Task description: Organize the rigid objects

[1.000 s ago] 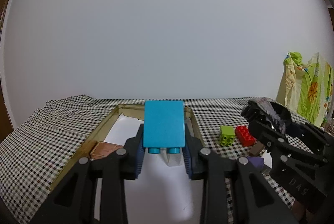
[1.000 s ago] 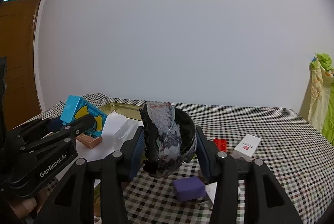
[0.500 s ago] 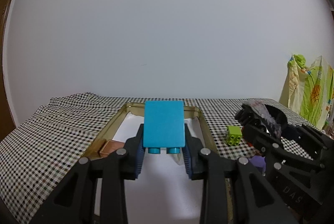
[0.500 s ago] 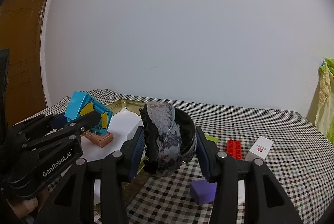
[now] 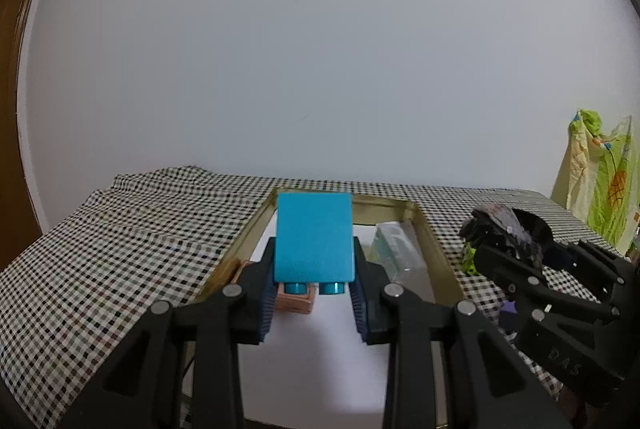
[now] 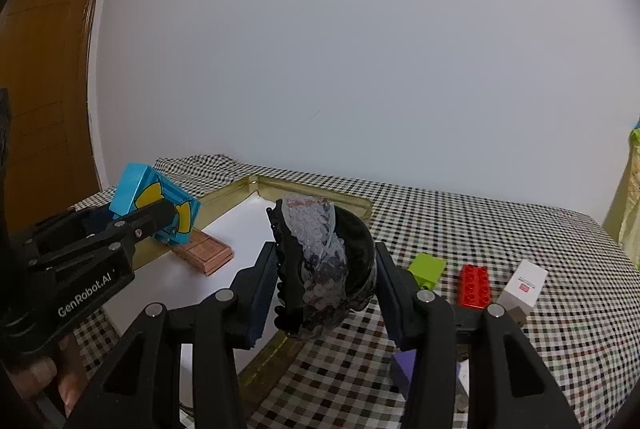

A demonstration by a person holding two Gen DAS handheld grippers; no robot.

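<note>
My left gripper [image 5: 314,271] is shut on a blue block [image 5: 314,237] and holds it tilted above the left part of a gold tray [image 5: 434,249] lined with white paper. A copper-brown tile [image 5: 296,299] lies in the tray just under the block. The right wrist view shows the same blue block [image 6: 154,203] with a yellow picture on its side, in the left gripper [image 6: 132,225]. My right gripper [image 6: 326,261] is shut on a black and grey hair claw clip [image 6: 320,253], over the tray's right rim [image 6: 312,187].
On the checked cloth right of the tray lie a green brick [image 6: 428,267], a red brick [image 6: 474,285], a white box [image 6: 524,285] and a purple block [image 6: 404,369]. A clear plastic item [image 5: 396,249] lies in the tray. A wooden door [image 6: 44,89] stands at far left.
Both grippers have moved left across the table, each still holding its object. The blue block now hangs over the copper-brown tile, and the bricks have slid right in the right wrist view.
</note>
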